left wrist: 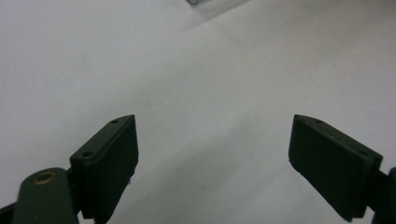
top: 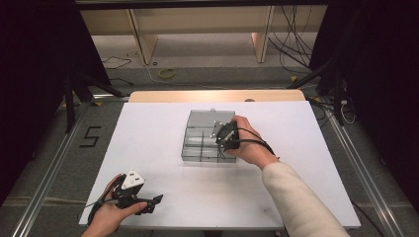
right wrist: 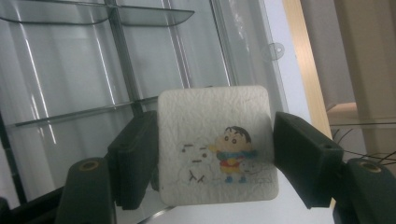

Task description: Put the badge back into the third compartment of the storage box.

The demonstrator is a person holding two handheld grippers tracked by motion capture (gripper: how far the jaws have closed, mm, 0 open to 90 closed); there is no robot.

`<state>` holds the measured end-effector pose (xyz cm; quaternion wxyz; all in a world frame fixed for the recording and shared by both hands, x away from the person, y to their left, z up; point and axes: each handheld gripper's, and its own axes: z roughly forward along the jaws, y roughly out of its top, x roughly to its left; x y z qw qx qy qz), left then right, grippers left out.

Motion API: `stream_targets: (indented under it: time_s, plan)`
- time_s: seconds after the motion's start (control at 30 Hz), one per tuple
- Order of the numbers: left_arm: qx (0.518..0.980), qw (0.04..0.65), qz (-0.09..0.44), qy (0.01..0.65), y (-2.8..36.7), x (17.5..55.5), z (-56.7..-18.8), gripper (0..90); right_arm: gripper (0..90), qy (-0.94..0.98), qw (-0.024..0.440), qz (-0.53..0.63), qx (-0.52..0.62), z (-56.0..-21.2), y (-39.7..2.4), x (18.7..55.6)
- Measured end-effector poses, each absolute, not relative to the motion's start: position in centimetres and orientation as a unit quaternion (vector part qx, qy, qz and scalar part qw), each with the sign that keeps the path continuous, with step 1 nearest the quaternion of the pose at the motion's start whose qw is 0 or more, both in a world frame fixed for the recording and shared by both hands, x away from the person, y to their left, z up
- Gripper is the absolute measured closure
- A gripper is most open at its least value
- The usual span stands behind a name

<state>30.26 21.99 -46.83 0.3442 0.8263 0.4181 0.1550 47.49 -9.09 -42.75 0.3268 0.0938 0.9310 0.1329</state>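
The right gripper (right wrist: 215,154) pinches a small white square pad (right wrist: 217,144) by its left and right edges, over the clear divided box (top: 207,136) at the middle of the white table (top: 148,138); the pad bears a cartoon print and a crinkled face, so it is probably light, soft and a little compressible, and the side edges look like the safest hold. The box is likely thin, stiff plastic with low dividers (right wrist: 121,51) that could catch a jaw, so room inside is tight; the table around it is bare on all sides. The left gripper (left wrist: 212,158) rests near the table's near left edge, jaws spread wide with nothing between them.
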Motion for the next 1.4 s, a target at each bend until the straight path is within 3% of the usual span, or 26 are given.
stream_targets:
  time_s: [0.77, 1.4]
  plan:
    - [0.826, 0.345, 0.155, 0.418, 21.9, 30.3, -46.8, 15.6, 28.3, 0.922, 0.358, 0.121, 0.085, -42.8, -9.2, 47.5]
    - [0.827, 0.344, 0.153, 0.418, 21.8, 30.2, -46.9, 15.7, 28.5, 0.906, 0.276, 0.245, 0.209, -41.7, -12.5, 45.1]
